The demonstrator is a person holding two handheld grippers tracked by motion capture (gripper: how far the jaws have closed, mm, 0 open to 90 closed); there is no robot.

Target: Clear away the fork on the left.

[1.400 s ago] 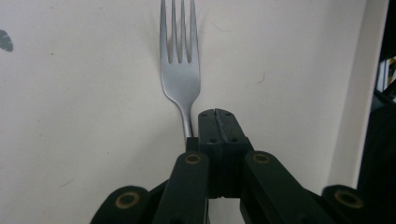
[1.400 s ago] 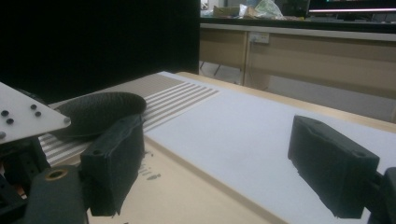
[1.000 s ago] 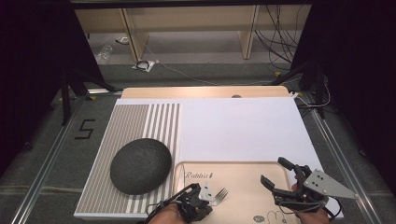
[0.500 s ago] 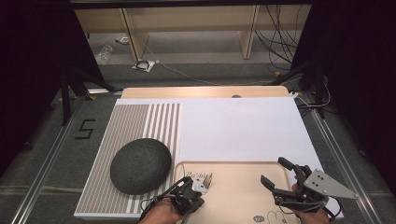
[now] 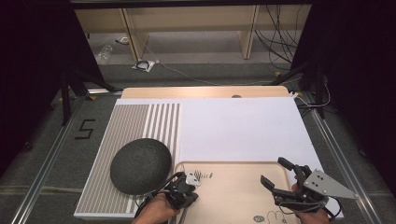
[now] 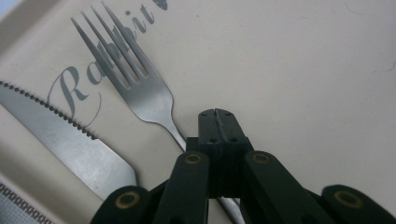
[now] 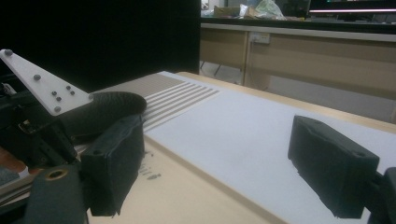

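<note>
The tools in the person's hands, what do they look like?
Both tools are black, built from jointed bars with small brass-coloured pins. The left tool ends in two slim black jaws. The right tool has chunky black padded jaws and a grey three-cornered plate with small screws on top. A thin black cable trails from it.

floor: grey carpet [image 5: 196, 77] | cables [image 5: 280, 35] | wooden bench legs [image 5: 133, 39] | sides: dark, possibly curtains [image 5: 32, 70]
</note>
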